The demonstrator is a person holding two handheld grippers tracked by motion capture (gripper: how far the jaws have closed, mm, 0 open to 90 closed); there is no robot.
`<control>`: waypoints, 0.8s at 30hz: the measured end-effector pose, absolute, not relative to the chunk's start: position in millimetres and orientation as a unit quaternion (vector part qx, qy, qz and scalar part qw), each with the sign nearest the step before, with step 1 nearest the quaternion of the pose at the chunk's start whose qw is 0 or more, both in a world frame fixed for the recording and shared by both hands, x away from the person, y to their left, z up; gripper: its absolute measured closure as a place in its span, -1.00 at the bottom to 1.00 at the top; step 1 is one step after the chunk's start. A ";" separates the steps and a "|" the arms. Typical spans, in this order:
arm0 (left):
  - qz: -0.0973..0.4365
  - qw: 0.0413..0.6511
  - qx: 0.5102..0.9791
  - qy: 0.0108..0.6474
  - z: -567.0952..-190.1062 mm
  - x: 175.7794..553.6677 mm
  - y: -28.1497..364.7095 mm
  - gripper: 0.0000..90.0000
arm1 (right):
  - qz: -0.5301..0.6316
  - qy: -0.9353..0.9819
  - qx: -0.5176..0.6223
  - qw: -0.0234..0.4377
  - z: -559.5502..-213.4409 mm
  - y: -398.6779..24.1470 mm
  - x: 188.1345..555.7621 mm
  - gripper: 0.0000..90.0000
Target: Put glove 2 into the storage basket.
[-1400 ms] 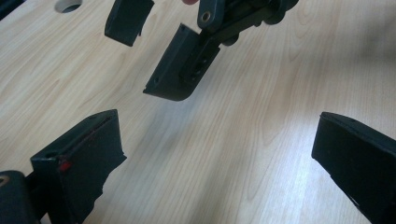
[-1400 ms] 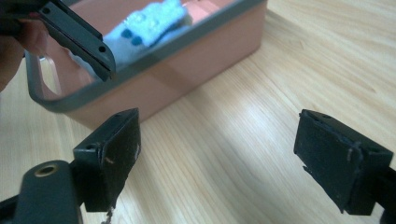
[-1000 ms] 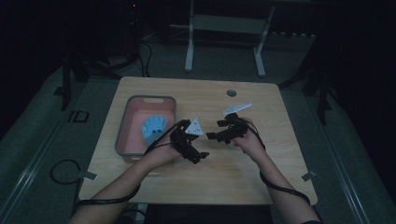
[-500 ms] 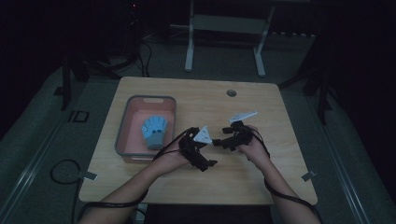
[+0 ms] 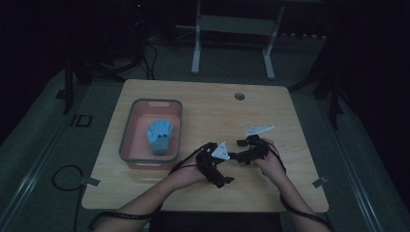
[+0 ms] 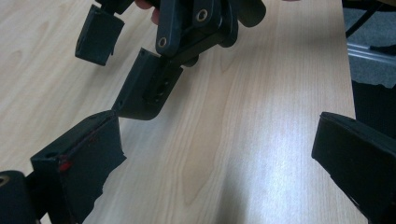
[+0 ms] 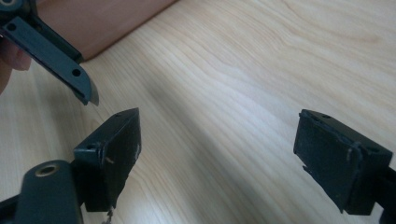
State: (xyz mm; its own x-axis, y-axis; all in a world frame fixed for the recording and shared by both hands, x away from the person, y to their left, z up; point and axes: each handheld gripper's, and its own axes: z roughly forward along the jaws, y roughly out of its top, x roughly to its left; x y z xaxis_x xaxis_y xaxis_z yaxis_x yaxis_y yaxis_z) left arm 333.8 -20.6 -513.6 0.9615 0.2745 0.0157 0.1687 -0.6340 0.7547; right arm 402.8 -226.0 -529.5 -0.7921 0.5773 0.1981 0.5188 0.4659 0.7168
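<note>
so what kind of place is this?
Probably a lab or data-collection setup, not a home. A bare wooden table stands alone on grey carpet in a dark room, a white metal stand behind it, cables on the floor. A person holds tongs in each hand; a tray holds a blue glove.

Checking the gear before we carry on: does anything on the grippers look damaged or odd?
Yes. In the left gripper view, the pad on one of its jaws has a ragged, torn edge with red marks. The right gripper pads show only light scuffs.
</note>
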 end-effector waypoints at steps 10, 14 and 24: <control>0.077 0.415 0.898 0.125 -530.8 335.6 -26.0 -0.95 | 0.408 0.849 0.331 0.051 -539.8 -248.3 393.4 -0.67; 0.076 0.417 0.896 0.131 -534.6 338.1 -25.7 -0.95 | 0.407 0.847 0.337 0.052 -543.9 -253.4 392.5 -0.67; 0.077 0.408 0.898 0.145 -544.2 342.7 -22.2 -0.95 | 0.402 0.847 0.343 0.059 -550.8 -259.6 391.7 -0.67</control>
